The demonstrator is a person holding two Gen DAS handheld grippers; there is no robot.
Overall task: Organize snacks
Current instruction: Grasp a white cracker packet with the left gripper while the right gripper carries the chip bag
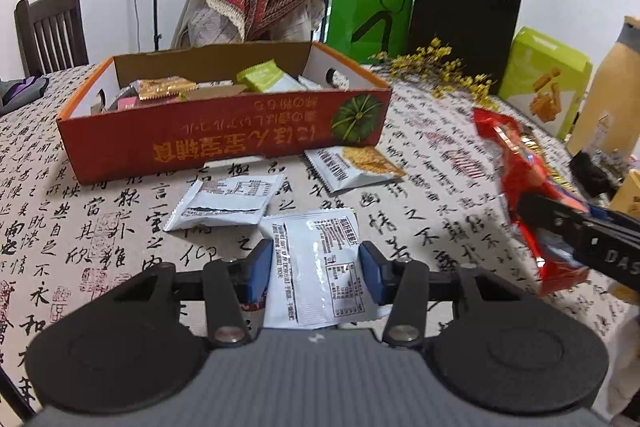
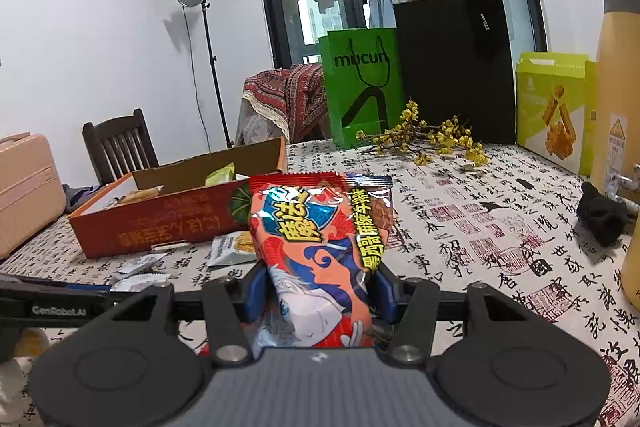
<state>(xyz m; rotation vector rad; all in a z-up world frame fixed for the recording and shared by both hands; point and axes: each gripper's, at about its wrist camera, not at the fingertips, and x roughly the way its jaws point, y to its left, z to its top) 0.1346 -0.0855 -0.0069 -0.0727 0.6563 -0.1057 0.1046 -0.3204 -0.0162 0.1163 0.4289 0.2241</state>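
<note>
My left gripper (image 1: 316, 253) is shut on a white snack packet (image 1: 320, 291), its blue pads pressing both sides just above the tablecloth. Two more white packets (image 1: 228, 203) (image 1: 356, 167) lie in front of an orange cardboard box (image 1: 224, 143) that holds several snacks. In the right wrist view my right gripper (image 2: 320, 281) is shut on a red snack bag (image 2: 316, 227), held upright above the table. The same red bag (image 1: 520, 179) shows at the right of the left wrist view. The orange box (image 2: 160, 223) sits to the left of the right gripper.
A green bag (image 1: 372, 7), a black bag (image 1: 468, 11), yellow flowers (image 1: 440, 67) and a green carton (image 1: 544, 83) line the table's far side. A tall yellow bottle (image 2: 616, 75) and a black object (image 2: 600, 215) stand at the right. Chairs (image 1: 52, 31) are behind the table.
</note>
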